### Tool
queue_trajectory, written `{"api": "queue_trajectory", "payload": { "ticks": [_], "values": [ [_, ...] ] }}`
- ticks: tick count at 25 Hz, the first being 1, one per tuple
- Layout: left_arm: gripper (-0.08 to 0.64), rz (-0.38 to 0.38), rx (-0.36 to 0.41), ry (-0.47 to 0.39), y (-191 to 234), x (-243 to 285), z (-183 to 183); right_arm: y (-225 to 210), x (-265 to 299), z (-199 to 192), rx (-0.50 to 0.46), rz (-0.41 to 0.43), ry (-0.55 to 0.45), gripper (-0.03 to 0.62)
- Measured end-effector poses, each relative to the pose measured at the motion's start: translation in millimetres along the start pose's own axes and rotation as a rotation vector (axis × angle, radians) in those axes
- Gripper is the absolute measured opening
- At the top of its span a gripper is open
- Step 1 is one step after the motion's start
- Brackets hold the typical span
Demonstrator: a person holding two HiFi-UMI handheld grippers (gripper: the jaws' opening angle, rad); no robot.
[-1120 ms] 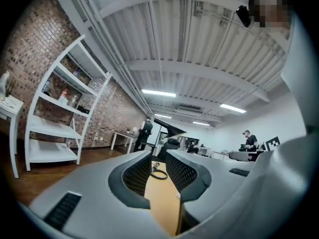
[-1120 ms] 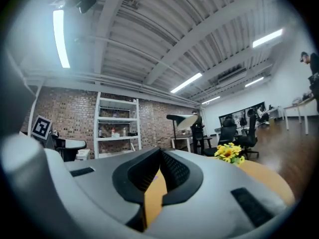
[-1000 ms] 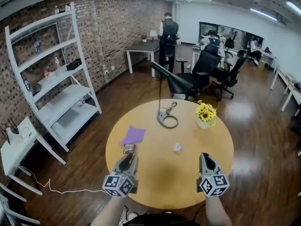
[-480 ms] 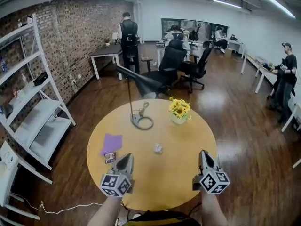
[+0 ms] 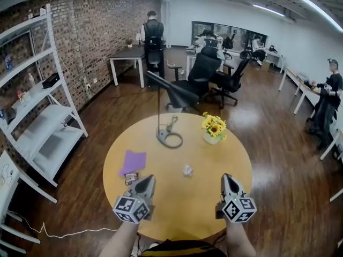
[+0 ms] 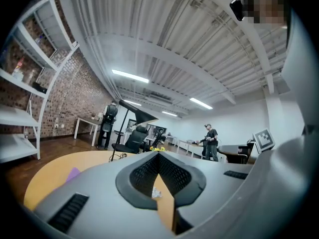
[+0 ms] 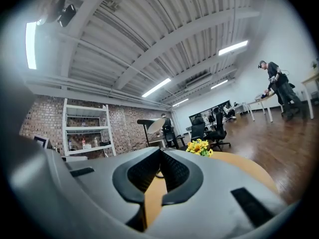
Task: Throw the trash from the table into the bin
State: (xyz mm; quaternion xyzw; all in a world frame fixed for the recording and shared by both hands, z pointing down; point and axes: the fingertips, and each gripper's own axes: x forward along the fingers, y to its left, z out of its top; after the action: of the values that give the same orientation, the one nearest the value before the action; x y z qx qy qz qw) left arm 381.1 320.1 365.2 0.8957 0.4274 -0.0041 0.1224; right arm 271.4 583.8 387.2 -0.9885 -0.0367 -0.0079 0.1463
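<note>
Presently both claws are closed and empty: the left gripper (image 5: pixel 146 181) and right gripper (image 5: pixel 228 179) hover over the round wooden table (image 5: pixel 182 208). The crumpled white paper scrap (image 5: pixel 187 169) lies mid-table, ahead and between them. No bin is in view. Recommended: open one claw wide before descending, then grip the scrap's bulk.

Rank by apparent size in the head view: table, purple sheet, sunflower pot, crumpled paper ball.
1. table, by far the largest
2. purple sheet and sunflower pot: these look about alike, and the pot sits farther from the camera, so they are not ranked
3. crumpled paper ball, the smallest
</note>
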Motion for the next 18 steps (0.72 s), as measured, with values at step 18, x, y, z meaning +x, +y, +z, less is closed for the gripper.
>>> {"api": "queue_trajectory", "payload": {
  "ticks": [18],
  "values": [
    [0.004,0.088,0.002,-0.030,25,-12,4,3,10,-13,-0.026,0.012,0.052,0.005]
  ]
}}
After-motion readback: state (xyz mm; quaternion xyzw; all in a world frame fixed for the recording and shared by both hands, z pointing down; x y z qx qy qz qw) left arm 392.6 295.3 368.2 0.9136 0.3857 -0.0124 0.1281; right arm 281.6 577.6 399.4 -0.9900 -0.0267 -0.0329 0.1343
